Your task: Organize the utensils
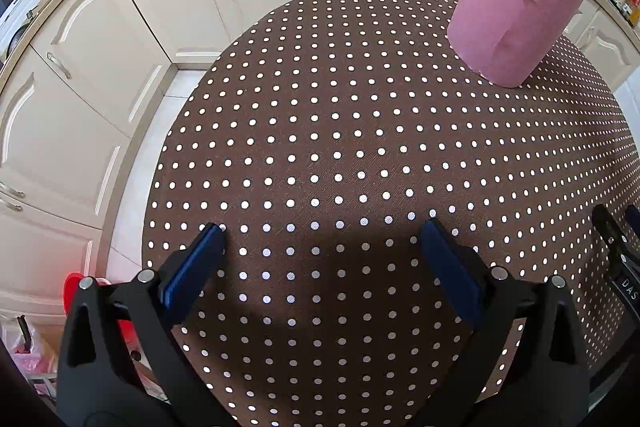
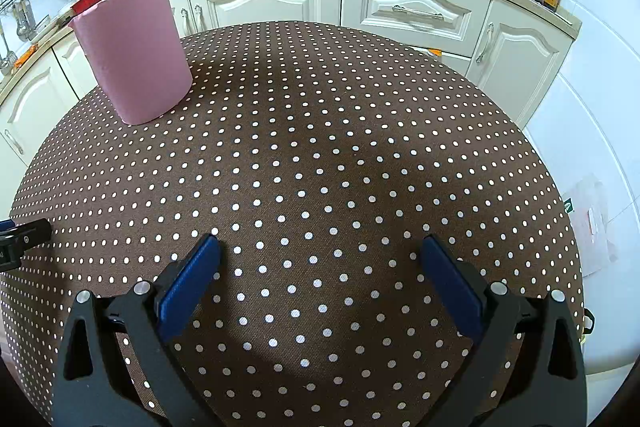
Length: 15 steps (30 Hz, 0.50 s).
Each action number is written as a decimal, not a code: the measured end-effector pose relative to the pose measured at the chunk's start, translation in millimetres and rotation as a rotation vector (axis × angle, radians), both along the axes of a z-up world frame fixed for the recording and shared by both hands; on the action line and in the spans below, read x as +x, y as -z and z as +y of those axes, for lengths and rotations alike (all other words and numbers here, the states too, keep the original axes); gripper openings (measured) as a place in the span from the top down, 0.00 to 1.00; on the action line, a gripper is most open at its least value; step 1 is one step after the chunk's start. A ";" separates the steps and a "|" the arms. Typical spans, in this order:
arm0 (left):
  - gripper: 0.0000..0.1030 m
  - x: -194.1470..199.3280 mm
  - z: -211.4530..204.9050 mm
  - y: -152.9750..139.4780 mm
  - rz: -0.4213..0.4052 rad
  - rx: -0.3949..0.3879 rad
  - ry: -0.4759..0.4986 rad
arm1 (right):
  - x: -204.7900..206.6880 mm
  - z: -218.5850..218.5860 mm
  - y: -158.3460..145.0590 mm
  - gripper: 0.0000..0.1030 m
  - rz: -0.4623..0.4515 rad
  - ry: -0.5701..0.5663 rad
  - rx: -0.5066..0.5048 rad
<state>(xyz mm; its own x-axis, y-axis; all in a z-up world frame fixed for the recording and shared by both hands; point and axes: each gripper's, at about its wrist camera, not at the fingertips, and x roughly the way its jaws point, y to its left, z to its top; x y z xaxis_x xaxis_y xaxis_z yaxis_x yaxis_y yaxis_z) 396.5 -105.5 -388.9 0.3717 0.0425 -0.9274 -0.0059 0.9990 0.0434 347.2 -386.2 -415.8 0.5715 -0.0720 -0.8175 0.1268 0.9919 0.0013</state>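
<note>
1. Left wrist view: left gripper (image 1: 320, 227) spread wide, nothing between its blue pads (image 1: 192, 275), hovering over brown dotted tablecloth (image 1: 340, 131). Pink cylindrical holder (image 1: 516, 7) upright at far right of table. No utensils visible.
2. Right wrist view: right gripper (image 2: 320, 241) also wide apart, empty. Pink holder (image 2: 134, 51) at far left; cabinets (image 2: 420, 11) behind.

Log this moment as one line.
left gripper: open, empty | right gripper: open, empty | pink holder: upright on table | utensils: none on table
</note>
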 end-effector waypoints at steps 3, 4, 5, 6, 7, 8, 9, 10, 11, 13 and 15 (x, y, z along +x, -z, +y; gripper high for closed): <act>0.05 0.0 0.6 0.5 -0.002 -0.005 0.000 | 0.9 0.7 0.0 0.06 0.000 0.000 0.000; 0.05 0.0 0.7 0.8 -0.002 -0.007 -0.001 | 0.8 0.7 0.1 0.06 0.000 0.000 0.000; 0.05 0.1 0.7 0.9 -0.001 -0.008 -0.002 | 0.5 0.4 0.0 0.06 0.000 0.000 0.000; 0.05 0.0 1.3 1.2 -0.001 -0.009 -0.002 | 0.9 0.8 0.1 0.06 0.000 0.000 0.000; 0.05 0.1 1.3 1.4 0.000 -0.011 -0.002 | 0.0 0.1 0.0 0.06 0.000 0.000 0.000; 0.05 0.3 2.0 2.1 0.000 -0.012 -0.003 | 0.8 0.7 0.0 0.06 0.000 0.000 0.000; 0.05 0.6 2.4 2.6 0.001 -0.015 -0.003 | 0.7 0.6 0.0 0.06 0.000 0.000 0.000; 0.05 0.6 2.9 2.8 0.002 -0.017 -0.002 | -0.3 -0.2 0.0 0.06 0.000 0.000 0.000; 0.05 0.8 3.9 3.4 0.001 -0.019 -0.002 | -0.2 -0.1 -0.1 0.06 0.000 0.000 0.000; 0.05 0.8 5.0 4.5 0.001 -0.020 -0.003 | -0.5 -0.4 -0.1 0.06 0.000 0.000 0.000; 0.05 1.1 5.8 4.2 0.003 -0.021 -0.005 | -0.3 -0.1 -0.2 0.06 0.000 0.000 0.000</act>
<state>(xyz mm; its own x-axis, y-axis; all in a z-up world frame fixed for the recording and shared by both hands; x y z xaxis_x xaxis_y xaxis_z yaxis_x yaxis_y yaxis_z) 397.7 -99.7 -393.1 0.3690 0.0244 -0.9291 -0.0104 0.9997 0.0221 346.9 -386.3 -415.7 0.5713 -0.0722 -0.8176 0.1268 0.9919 0.0010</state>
